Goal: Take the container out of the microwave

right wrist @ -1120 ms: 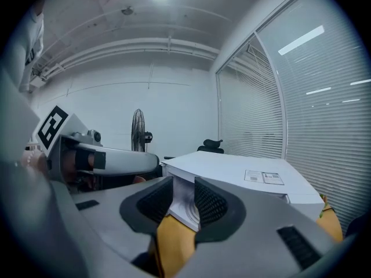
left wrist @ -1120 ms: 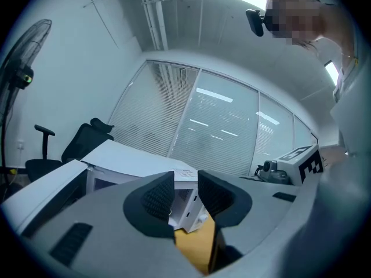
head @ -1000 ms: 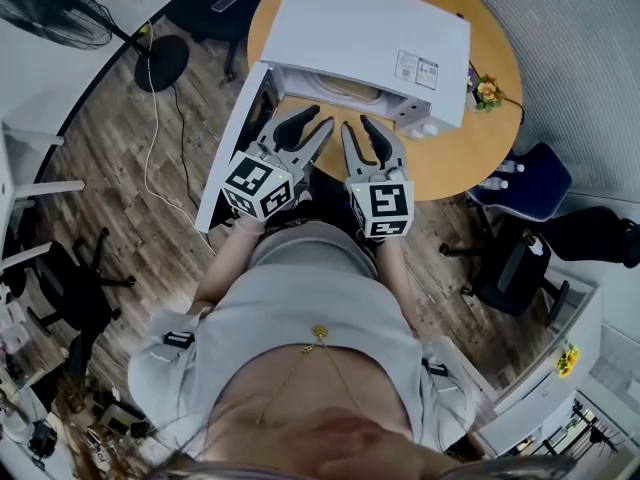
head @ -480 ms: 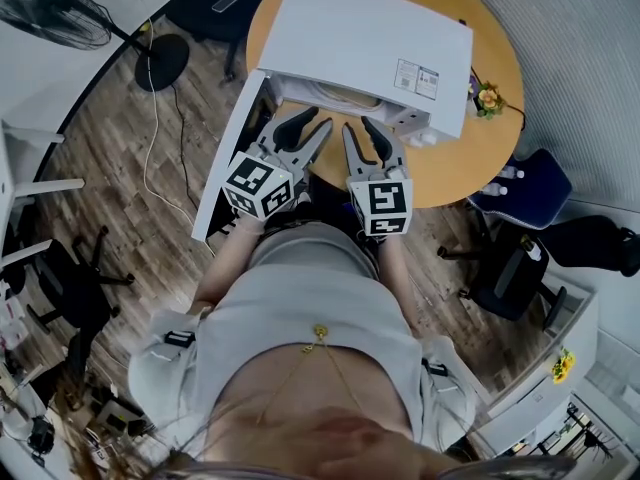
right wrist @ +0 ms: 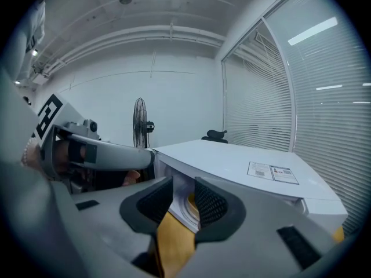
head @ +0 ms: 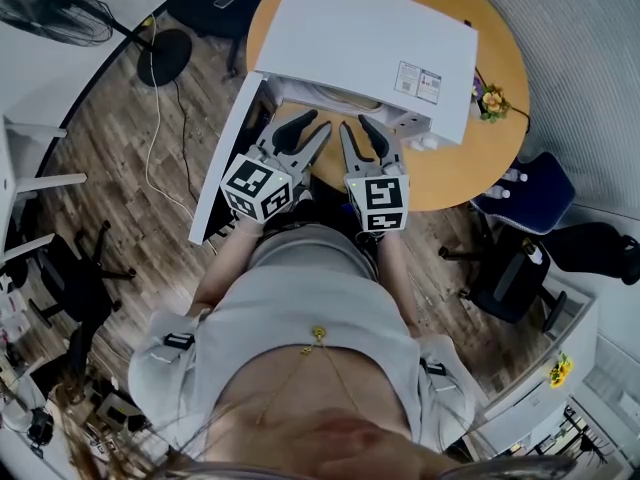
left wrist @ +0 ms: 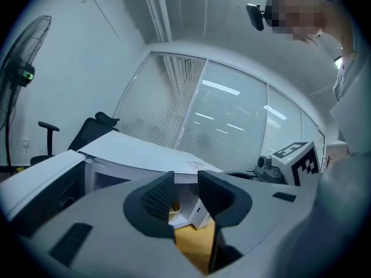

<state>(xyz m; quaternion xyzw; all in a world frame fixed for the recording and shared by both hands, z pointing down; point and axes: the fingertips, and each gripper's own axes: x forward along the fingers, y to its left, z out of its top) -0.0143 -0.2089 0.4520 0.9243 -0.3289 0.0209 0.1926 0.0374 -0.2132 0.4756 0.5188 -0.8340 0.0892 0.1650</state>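
A white microwave (head: 365, 38) stands on a round wooden table (head: 470, 163), its door (head: 225, 158) swung open to the left. Both grippers hover side by side just before the opening. My left gripper (head: 303, 131) is open and holds nothing; between its jaws I see a small tan container (left wrist: 173, 212) inside the microwave (left wrist: 133, 155). My right gripper (head: 362, 136) is open too, aimed into the cavity, where a pale round rim (right wrist: 189, 206) shows under the microwave's top (right wrist: 232, 161). Most of the container is hidden by the jaws.
A small pot of flowers (head: 490, 100) sits on the table's right edge beside the microwave. Office chairs (head: 515, 258) stand to the right, a floor fan (head: 60, 13) and its cable to the far left. The left gripper's body (right wrist: 87, 149) shows in the right gripper view.
Almost nothing has changed: both grippers stay open in front of the open microwave, and the head view has only drifted slightly.
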